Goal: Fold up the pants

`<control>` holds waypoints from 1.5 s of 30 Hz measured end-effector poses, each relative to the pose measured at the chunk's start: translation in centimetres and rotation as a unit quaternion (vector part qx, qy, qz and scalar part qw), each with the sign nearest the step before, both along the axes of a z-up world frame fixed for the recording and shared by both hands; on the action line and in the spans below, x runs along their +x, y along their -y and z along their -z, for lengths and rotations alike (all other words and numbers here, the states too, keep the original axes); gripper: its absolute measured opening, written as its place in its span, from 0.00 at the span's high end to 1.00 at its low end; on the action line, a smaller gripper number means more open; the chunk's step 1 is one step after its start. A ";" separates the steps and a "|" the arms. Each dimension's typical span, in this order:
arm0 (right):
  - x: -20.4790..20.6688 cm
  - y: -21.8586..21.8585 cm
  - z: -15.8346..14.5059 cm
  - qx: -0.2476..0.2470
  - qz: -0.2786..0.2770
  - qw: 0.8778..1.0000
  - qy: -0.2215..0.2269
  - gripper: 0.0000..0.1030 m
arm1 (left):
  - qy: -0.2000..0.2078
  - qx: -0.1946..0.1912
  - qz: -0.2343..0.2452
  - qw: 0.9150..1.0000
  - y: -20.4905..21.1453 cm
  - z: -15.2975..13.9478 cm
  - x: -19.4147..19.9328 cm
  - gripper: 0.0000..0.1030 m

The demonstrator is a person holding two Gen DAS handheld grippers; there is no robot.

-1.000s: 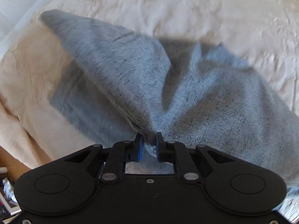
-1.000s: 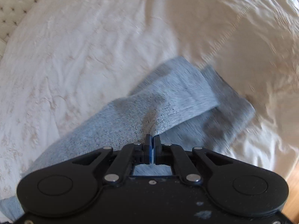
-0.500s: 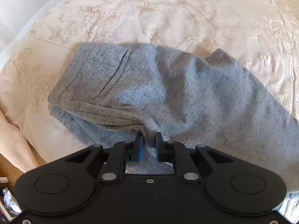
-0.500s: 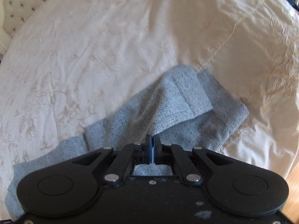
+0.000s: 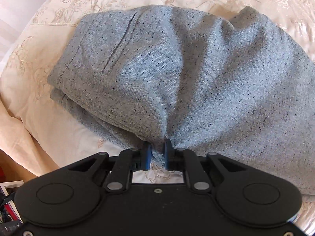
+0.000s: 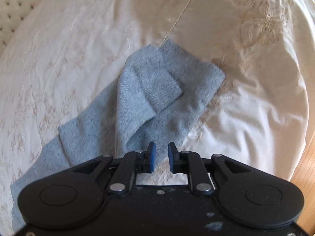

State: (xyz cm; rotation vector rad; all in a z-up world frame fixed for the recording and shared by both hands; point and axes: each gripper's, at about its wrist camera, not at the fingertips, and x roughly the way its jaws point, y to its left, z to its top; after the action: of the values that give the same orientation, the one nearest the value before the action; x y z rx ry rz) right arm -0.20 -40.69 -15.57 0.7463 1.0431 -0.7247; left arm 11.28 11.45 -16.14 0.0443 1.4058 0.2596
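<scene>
1. The left hand-held gripper (image 5: 157, 153) sits at the lower middle of the left wrist view, its blue pads pinched on a bunched edge of the grey pants (image 5: 177, 74).
2. From that pinch the speckled fabric fans out toward the top of the frame, filling most of the centre and right side.
3. At the upper left of the same view the waistband end lies doubled over itself, with a slanted pocket slit (image 5: 120, 45) showing on the top layer.
4. The pants rest on a cream bedspread (image 5: 49, 129) embroidered with flowers, which shows around them on the left and along the top.
5. In the right wrist view the right hand-held gripper (image 6: 162, 157) has its pads apart, and no cloth is between them.
6. Just beyond its tips the leg ends (image 6: 167, 86) of the pants lie on the bed, one cuff overlapping the other, running from the centre down to the lower left.
7. A strip of wooden floor (image 6: 303, 167) shows at the right edge.
</scene>
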 end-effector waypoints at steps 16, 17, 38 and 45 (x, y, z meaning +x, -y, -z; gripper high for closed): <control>4.3 7.3 3.4 -0.034 -0.152 0.988 -0.005 0.71 | -0.002 0.055 -0.015 0.998 4.4 -0.3 -1.5 0.83; 4.6 7.5 3.8 -0.025 -0.161 0.987 -0.010 0.71 | -0.002 0.054 -0.017 0.998 4.3 -0.3 -1.4 0.83; 1.0 8.6 -0.8 -0.099 -0.234 0.962 -0.100 0.96 | 0.019 -0.019 0.000 1.000 2.4 -5.4 -3.4 0.83; 0.0 10.1 -1.1 -0.095 -0.199 0.969 -0.113 0.99 | 0.008 -0.015 0.017 1.000 2.2 -3.7 -3.2 0.83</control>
State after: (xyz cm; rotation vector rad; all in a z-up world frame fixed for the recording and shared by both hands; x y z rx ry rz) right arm -0.16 -50.83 -14.46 0.2758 1.2638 -0.5582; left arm 8.13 9.28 -12.41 0.0415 1.3914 0.2110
